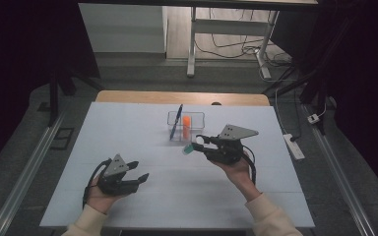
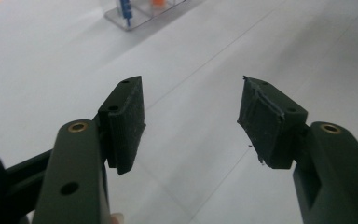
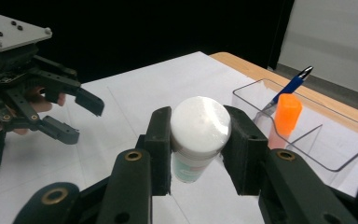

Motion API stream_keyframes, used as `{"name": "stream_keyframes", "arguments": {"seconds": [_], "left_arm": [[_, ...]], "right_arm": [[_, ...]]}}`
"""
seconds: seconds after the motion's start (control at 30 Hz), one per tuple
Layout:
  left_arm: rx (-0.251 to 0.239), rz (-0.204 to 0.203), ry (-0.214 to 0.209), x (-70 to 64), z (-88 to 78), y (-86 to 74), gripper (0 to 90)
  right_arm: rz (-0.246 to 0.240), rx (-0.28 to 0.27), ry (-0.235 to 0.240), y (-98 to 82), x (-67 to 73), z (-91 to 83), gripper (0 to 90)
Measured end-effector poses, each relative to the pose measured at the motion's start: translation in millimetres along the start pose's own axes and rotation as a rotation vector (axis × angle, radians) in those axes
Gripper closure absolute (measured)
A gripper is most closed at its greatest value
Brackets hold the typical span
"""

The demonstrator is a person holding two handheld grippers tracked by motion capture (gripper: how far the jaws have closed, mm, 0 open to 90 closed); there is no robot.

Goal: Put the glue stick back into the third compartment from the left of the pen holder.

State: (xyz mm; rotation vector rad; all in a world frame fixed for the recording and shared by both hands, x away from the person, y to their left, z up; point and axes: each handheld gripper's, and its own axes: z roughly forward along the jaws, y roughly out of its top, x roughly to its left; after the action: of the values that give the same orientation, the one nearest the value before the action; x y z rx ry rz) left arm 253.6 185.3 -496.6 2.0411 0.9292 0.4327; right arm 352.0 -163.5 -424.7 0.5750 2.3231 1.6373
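My right gripper (image 3: 199, 135) is shut on a small white-capped tube (image 3: 198, 135), held above the white table just in front of a clear plastic organizer (image 3: 328, 135). From above, the tube (image 1: 189, 148) sticks out to the left of the right gripper (image 1: 202, 142). The organizer (image 1: 198, 117) holds a blue pen (image 1: 176, 122) leaning upright and an orange tube (image 1: 186, 125). My left gripper (image 1: 140, 171) rests low at the front left of the table, open, with nothing between its pads (image 2: 126, 123).
A white sheet (image 1: 128, 132) covers the wooden table (image 1: 128, 96). Beyond the far edge stand a desk frame (image 1: 192, 44) and loose cables on the floor. A power strip (image 1: 294, 146) lies off the table's right side.
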Motion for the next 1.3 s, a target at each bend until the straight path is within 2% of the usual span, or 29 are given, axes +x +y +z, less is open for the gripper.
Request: {"name": "stream_keyframes", "arguments": {"seconds": [0.37, 0.6, 0.77, 1.03, 1.17, 1.3], "left_arm": [[-0.004, -0.035, 0.024, 11.8, -22.0, -23.3, 39.1], [0.014, -0.059, 0.033, 19.0, -27.6, -35.9, 36.8], [0.021, -0.065, 0.028, 21.7, -26.5, -38.3, 34.7], [0.032, -0.066, 0.025, 22.2, -23.6, -38.2, 33.8], [0.036, -0.069, 0.028, 22.7, -22.1, -38.6, 33.4], [0.044, -0.063, 0.025, 21.7, -19.4, -37.7, 33.4]], "right_arm": [[0.015, -0.021, -0.045, 10.9, -10.6, -6.6, 63.9], [0.046, -0.026, -0.113, 22.9, -30.9, -5.2, 63.9], [0.069, -0.019, -0.153, 33.1, -45.7, -2.6, 63.9], [0.082, 0.025, -0.205, 44.1, -65.0, 15.3, 63.9], [0.072, 0.068, -0.243, 43.7, -73.6, 27.3, 63.9], [0.078, 0.087, -0.251, 40.1, -80.0, 37.1, 63.8]]}}
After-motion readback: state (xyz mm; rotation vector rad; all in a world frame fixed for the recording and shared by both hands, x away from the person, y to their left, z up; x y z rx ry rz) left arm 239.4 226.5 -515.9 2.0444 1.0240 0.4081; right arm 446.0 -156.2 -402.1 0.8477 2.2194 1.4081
